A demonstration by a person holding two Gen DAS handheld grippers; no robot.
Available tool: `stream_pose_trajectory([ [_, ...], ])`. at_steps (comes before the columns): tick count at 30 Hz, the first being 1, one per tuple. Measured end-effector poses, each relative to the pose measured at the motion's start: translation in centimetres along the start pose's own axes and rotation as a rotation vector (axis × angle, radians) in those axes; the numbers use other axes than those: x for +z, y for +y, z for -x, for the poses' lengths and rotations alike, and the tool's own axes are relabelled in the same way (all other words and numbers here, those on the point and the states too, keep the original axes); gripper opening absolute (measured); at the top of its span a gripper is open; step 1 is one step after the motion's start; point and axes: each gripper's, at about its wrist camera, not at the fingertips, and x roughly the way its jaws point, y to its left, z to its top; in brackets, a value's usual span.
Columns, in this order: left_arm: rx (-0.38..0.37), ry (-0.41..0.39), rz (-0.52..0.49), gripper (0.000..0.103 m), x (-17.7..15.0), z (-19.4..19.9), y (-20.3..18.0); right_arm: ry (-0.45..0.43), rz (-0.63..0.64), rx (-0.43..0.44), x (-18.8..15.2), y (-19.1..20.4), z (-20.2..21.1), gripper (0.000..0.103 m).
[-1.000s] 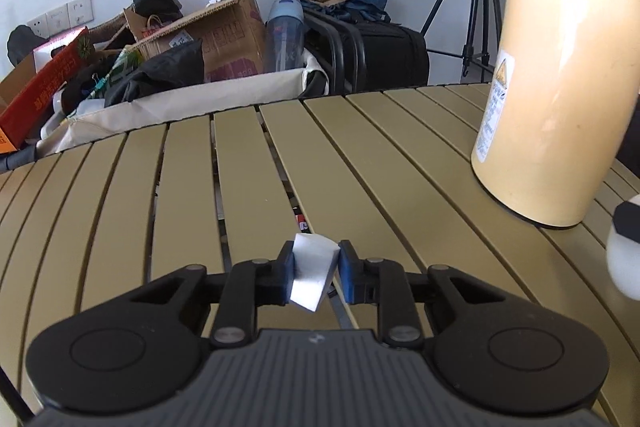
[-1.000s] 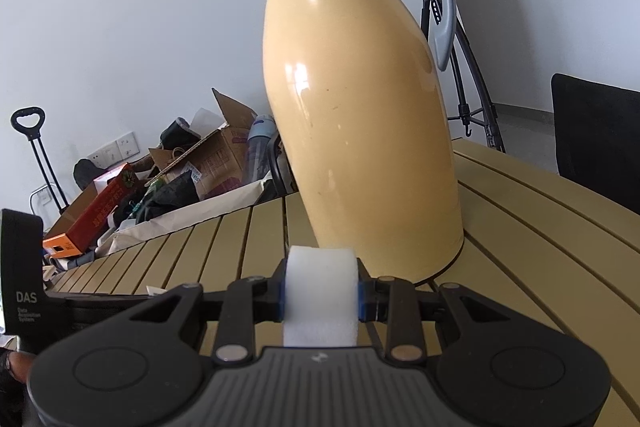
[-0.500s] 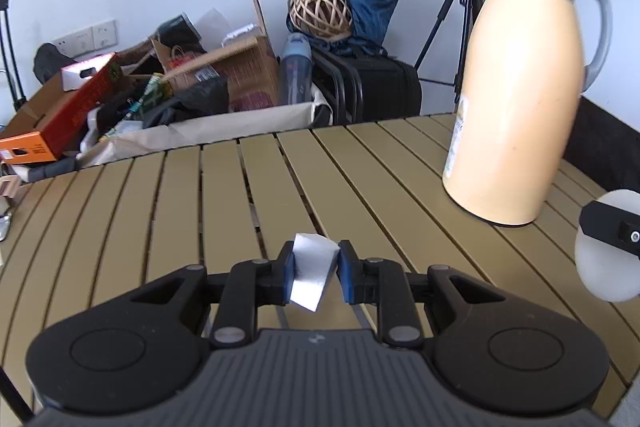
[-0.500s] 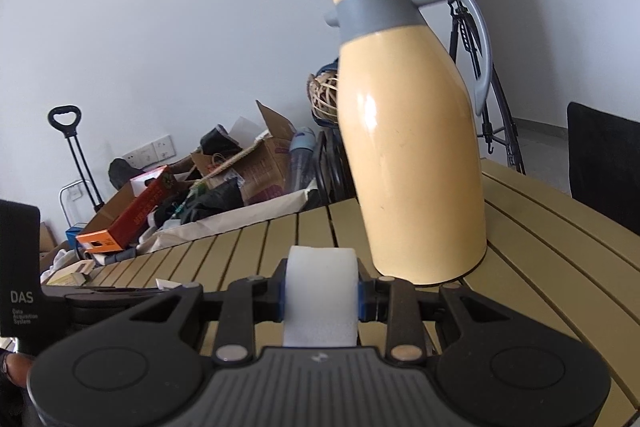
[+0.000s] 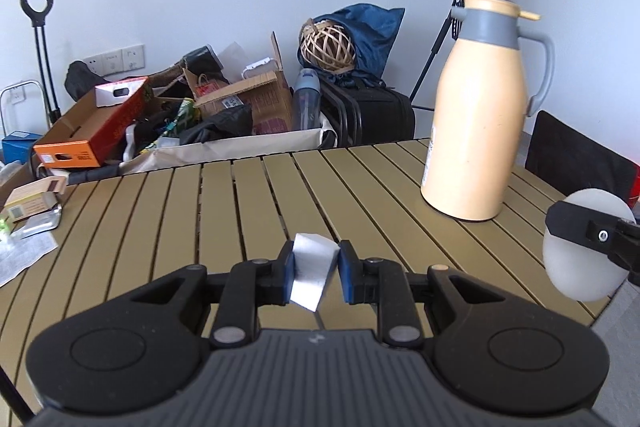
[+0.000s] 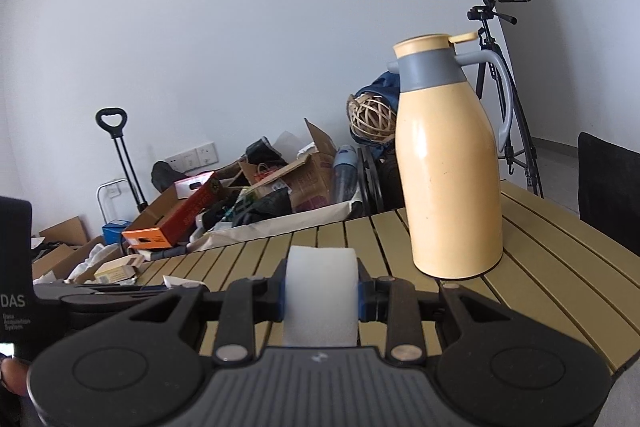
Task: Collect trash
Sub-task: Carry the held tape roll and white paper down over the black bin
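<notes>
Both grippers have lifted up and back from the table (image 5: 248,195); the jug (image 5: 478,131) now looks farther off; the left gripper (image 5: 314,273) pinches a paper scrap (image 5: 310,273); the right gripper (image 6: 321,293) squeezes a white foam piece (image 6: 320,291); both bits look ready for the bin.
</notes>
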Motion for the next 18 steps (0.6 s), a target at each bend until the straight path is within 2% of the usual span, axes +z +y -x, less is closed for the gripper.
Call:
stream_pose_trajectory([
  [18, -0.018, -0.062, 0.043, 0.023, -5.8, 12.6, 1.7, 0.029, 0.064, 0.042, -3.1, 5.3, 9.7, 0.029],
])
